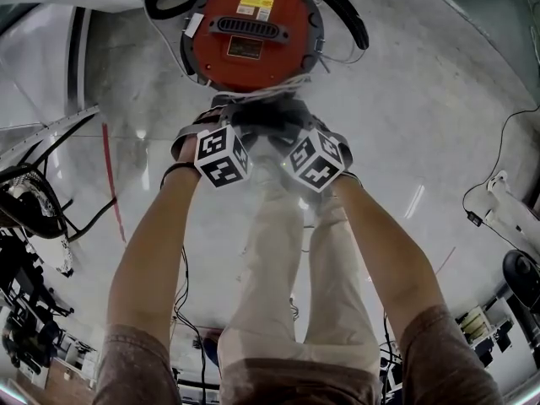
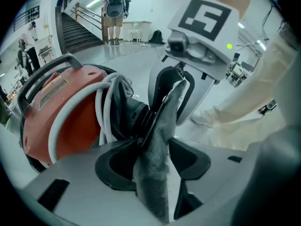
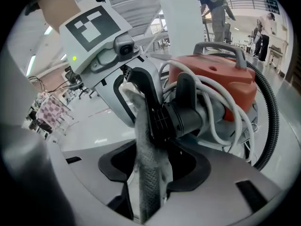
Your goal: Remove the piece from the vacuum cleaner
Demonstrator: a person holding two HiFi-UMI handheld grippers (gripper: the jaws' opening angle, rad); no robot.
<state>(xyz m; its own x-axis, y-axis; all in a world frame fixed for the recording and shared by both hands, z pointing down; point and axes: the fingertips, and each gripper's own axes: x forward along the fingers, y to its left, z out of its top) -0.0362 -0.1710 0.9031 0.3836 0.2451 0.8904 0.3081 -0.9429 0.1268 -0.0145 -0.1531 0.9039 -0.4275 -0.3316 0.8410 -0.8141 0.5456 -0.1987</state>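
A red canister vacuum cleaner [image 1: 251,32] sits on the pale floor in front of me. From its front port, ringed by a black ribbed collar [image 3: 181,117], hangs a grey cloth bag [image 2: 157,145]. My left gripper [image 2: 154,147] and right gripper [image 3: 151,154] face each other just below the vacuum in the head view. Each has its black pads pressed on the grey cloth [image 3: 146,159] from opposite sides. The right gripper's white body [image 2: 197,55] fills the left gripper view, and the left one's [image 3: 108,55] fills the right gripper view.
A black hose [image 1: 337,7] loops round the vacuum and a white cord [image 3: 225,112] is wound at its front. My legs [image 1: 287,260] stand under the grippers. Cables and gear lie at the left [image 1: 25,218] and right [image 1: 506,209]. People [image 2: 115,13] stand by a far staircase.
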